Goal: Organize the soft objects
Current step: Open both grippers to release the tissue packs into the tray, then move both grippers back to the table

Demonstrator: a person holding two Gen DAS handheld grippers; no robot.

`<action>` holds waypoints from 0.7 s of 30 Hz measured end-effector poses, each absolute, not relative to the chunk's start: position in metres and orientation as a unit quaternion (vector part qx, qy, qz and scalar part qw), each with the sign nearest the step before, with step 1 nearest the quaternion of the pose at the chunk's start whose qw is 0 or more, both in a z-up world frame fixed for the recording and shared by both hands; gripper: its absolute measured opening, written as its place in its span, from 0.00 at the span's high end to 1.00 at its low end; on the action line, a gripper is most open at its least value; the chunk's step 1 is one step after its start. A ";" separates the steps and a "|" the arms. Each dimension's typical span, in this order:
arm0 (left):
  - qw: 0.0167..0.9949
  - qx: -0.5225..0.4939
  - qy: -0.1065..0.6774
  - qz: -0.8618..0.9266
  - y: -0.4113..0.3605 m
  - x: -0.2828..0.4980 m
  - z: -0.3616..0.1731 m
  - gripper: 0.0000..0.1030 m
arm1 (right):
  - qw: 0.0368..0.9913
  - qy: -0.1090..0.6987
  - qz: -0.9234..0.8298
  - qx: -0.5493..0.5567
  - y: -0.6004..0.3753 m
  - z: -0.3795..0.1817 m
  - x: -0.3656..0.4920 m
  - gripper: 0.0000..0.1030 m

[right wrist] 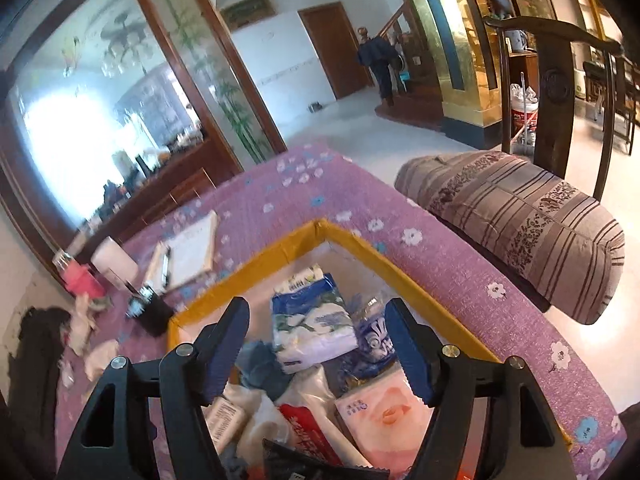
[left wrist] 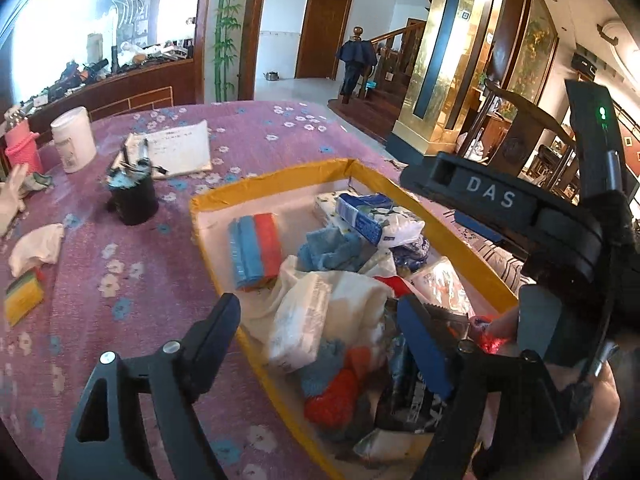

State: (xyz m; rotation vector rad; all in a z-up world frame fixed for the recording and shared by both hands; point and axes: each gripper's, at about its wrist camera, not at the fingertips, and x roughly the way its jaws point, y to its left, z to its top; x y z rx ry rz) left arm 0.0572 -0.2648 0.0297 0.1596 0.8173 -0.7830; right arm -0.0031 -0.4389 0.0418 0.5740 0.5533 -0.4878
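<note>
A yellow-rimmed box (left wrist: 276, 178) sits on the purple flowered tablecloth, full of soft things. Inside lie a blue and red roll (left wrist: 254, 250), a blue towel (left wrist: 332, 248), a blue-and-white tissue pack (left wrist: 368, 216), a white cloth (left wrist: 304, 320) and an orange fluffy piece (left wrist: 336, 400). My left gripper (left wrist: 320, 340) hangs open over the box's near part, its pads touching nothing. My right gripper (right wrist: 316, 332) also stands open above the box, over the tissue pack (right wrist: 312, 320), a pink wipes pack (right wrist: 388, 412) and a red pack (right wrist: 308, 428). Its black body (left wrist: 500, 200) shows at the right of the left wrist view.
Left of the box stand a black pen holder (left wrist: 132, 196), a white cup (left wrist: 74, 144), a pink bottle (left wrist: 24, 148) and a notebook (left wrist: 180, 148). A white cloth (left wrist: 36, 246) and a yellow-green sponge (left wrist: 24, 296) lie near the left edge. A striped cushion (right wrist: 516, 216) rests beyond the table's right edge.
</note>
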 end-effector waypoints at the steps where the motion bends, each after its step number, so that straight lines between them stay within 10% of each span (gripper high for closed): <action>1: 0.841 0.078 0.387 -0.369 -0.260 0.057 0.033 0.23 | 0.894 0.263 -0.233 0.277 -0.439 0.044 -0.004 0.28; 9: 0.881 0.090 0.360 -0.295 -0.141 0.063 0.045 0.22 | 0.936 0.239 -0.124 0.228 -0.384 0.064 0.011 0.28; 21: 0.920 -0.076 0.377 0.076 0.102 0.186 -0.001 0.21 | 0.894 0.421 0.137 0.071 -0.152 0.055 0.199 0.27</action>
